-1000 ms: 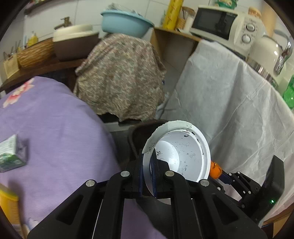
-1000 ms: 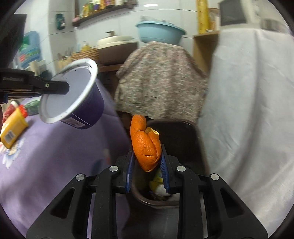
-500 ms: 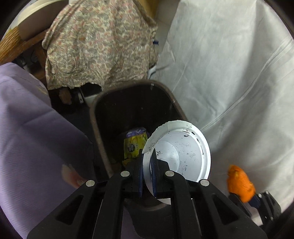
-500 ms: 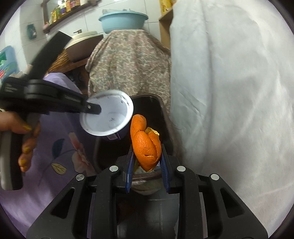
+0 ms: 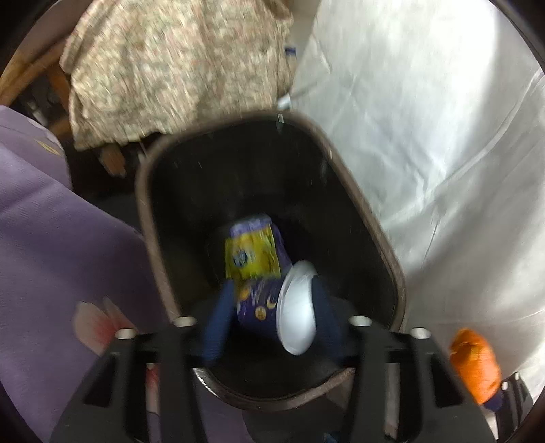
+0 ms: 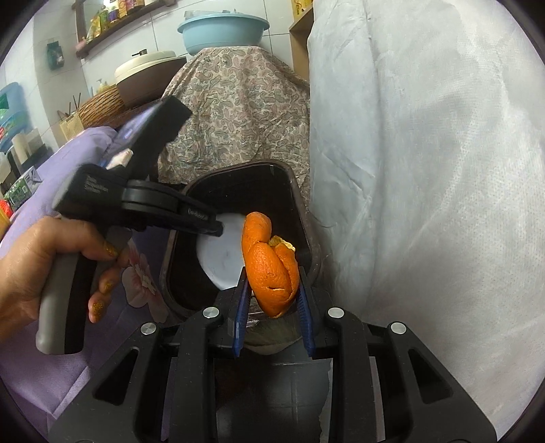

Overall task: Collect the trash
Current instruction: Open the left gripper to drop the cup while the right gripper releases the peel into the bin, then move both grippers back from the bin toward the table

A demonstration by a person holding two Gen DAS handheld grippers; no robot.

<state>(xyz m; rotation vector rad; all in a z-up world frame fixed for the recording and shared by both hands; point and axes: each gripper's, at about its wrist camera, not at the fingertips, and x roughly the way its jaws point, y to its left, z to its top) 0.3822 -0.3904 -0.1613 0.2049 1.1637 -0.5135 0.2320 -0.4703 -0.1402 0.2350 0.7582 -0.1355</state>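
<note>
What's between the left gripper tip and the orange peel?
Only the cup, white mouth showing, above the bin, between left gripper and orange peel. Right wrist view.

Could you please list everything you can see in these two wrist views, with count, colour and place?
Trash bin: one, black, on the floor between the purple and white cloths.
Paper cup: one, purple with white inside, between the open left fingers, over the bin.
Yellow wrapper: one, inside the bin.
Orange peel: one, orange, clamped in the right gripper.
Purple cloth: one, left of the bin.
White cloth: one, right of the bin.
Paisley cloth: one, behind the bin.
Basin: one, light blue, atop the paisley cloth.
Left gripper: black, open.
Right gripper: black, shut.
Hand: one, holding the left gripper.
</note>
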